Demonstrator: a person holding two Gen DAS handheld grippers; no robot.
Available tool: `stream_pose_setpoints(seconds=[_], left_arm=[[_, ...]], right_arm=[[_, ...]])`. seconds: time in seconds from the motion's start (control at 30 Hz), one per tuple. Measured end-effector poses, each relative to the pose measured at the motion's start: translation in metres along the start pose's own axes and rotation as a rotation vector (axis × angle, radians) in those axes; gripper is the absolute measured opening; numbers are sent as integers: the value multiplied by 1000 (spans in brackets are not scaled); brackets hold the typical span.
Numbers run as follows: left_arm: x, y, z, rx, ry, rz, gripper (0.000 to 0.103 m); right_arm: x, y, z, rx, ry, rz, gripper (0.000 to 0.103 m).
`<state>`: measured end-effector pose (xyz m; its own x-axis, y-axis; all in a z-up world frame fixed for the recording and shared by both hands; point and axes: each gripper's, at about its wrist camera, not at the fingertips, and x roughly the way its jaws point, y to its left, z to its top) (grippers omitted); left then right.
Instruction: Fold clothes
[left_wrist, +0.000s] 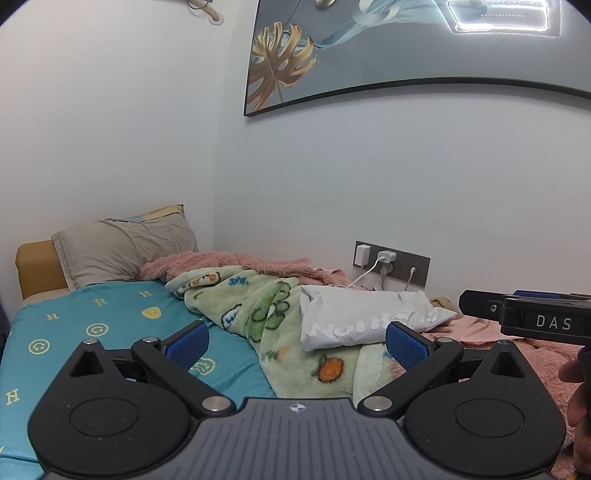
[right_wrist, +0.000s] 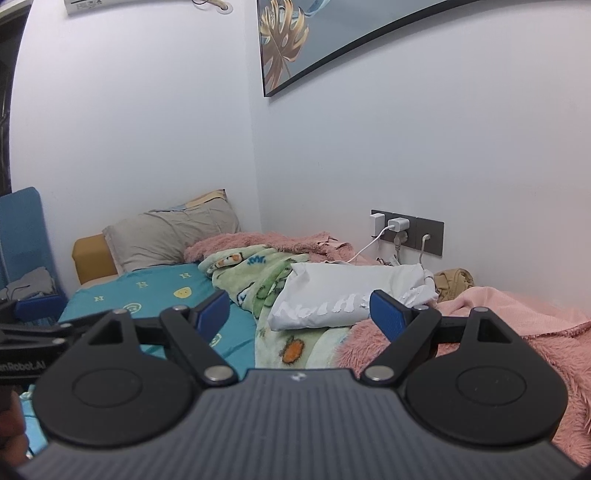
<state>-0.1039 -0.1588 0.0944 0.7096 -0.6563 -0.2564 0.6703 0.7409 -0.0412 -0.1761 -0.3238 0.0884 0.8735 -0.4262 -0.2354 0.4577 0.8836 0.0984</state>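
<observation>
Bed (left_wrist: 74, 332) clutter: green blanket (left_wrist: 266, 306) under folded white garment (left_wrist: 369, 317), pink blanket (right_wrist: 517, 332) beside

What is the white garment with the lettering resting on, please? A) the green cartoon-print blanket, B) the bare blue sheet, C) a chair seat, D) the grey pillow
A: the white garment lies on top of the rumpled green cartoon-print blanket, well away from the grey pillow at the head of the bed and off the blue sheet.
</observation>
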Motion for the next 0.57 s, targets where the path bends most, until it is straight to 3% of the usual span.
stream_pose_setpoints(seconds=[0.57], left_arm=[[3, 0, -3, 2, 20, 10, 103]], right_arm=[[-1, -1, 1, -1, 18, -10, 84]])
